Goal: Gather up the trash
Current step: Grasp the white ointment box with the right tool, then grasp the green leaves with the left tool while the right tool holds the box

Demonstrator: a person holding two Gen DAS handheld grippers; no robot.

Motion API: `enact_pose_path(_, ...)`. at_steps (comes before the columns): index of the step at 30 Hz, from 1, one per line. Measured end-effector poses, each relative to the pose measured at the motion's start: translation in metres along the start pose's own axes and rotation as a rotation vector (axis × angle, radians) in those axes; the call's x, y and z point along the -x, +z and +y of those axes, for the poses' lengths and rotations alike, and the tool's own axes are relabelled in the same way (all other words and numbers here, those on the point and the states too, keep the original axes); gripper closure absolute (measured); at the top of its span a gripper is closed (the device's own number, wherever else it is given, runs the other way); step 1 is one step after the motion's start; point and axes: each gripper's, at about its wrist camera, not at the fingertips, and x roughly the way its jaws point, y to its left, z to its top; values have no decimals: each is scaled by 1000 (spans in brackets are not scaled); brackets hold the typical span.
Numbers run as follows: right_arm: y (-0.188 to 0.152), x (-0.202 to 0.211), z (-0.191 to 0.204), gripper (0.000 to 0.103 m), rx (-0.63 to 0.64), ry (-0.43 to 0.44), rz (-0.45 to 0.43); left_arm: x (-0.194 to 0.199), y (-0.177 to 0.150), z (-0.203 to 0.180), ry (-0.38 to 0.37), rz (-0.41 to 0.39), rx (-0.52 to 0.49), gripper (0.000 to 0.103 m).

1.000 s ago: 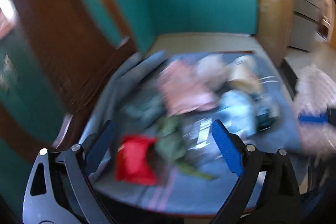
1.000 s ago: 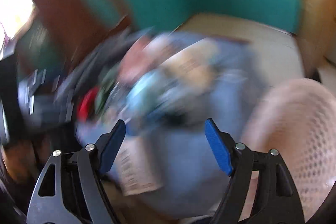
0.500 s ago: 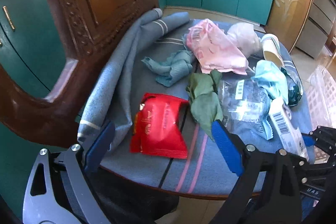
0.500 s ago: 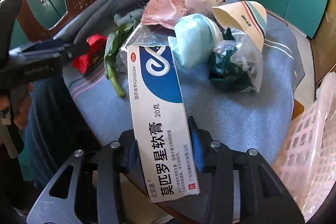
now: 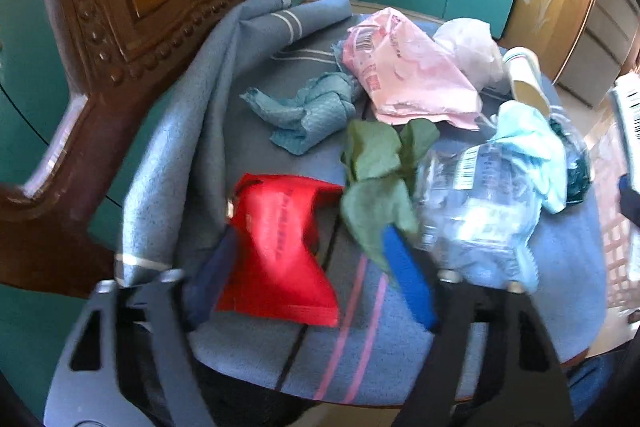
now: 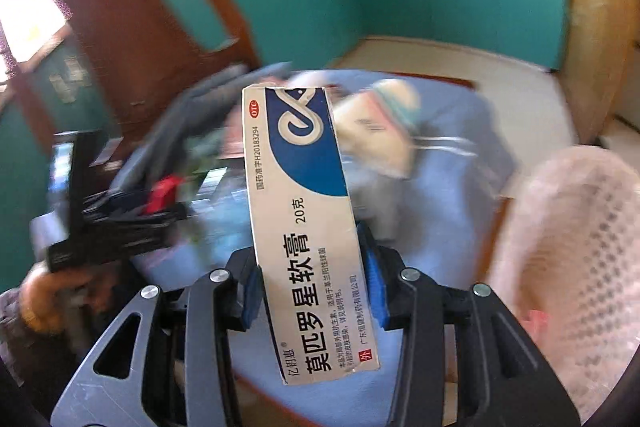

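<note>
The right hand-held gripper [image 6: 312, 297] is clamped on a long white-and-blue cardboard ointment box [image 6: 306, 223], its blue pads pressing both long sides. The box reads "莫匹罗星软膏", "20克", "亿润邦", a red "OTC" oval and "国药准字H20183294". Beyond it lies the blue cloth-covered desk [image 6: 452, 223], with a pale pink mesh basket [image 6: 576, 251] to the gripper's right.

The left hand-held gripper [image 5: 308, 279] is closing around a crumpled red foil packet [image 5: 280, 247] that lies between its blue pads; its dark print is too blurred to read. Just beyond are wilted green leaves [image 5: 376, 183] and a clear plastic bag with a barcode label [image 5: 476, 207]. Farther off lie a teal crumpled cloth [image 5: 308, 111], a pink plastic bag with red printing [image 5: 404, 75] and a paper cup [image 5: 524, 79].
</note>
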Motion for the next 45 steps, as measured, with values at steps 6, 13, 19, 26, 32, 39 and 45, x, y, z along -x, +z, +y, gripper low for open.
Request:
enact_pose_path(6, -5, -14, -1, 59, -28, -5, 69, 1, 1, -1, -42, -12, 6, 66)
enact_pose_path(13, -8, -25, 8, 51, 6, -18, 88, 38, 4, -7, -83, -96, -2, 67)
enact_pose_path(19, -8, -28, 5, 49, 2, -19, 95, 58, 3, -26, -143, -148, -68, 60)
enact_pose_path(26, -7, -30, 5, 48, 7, -27, 95, 49, 0, -24, -95, -134, -54, 37)
enact_pose_path(32, -6, -28, 5, 44, 5, -33, 87, 35, -1, 0, -31, -93, 18, 33)
enact_pose_path(39, -7, -31, 7, 44, 14, -42, 92, 38, -6, -24, -81, -97, -95, 60)
enact_pose_path(45, -8, -33, 7, 44, 15, -52, 97, 16, 8, -32, -76, -76, -118, 81)
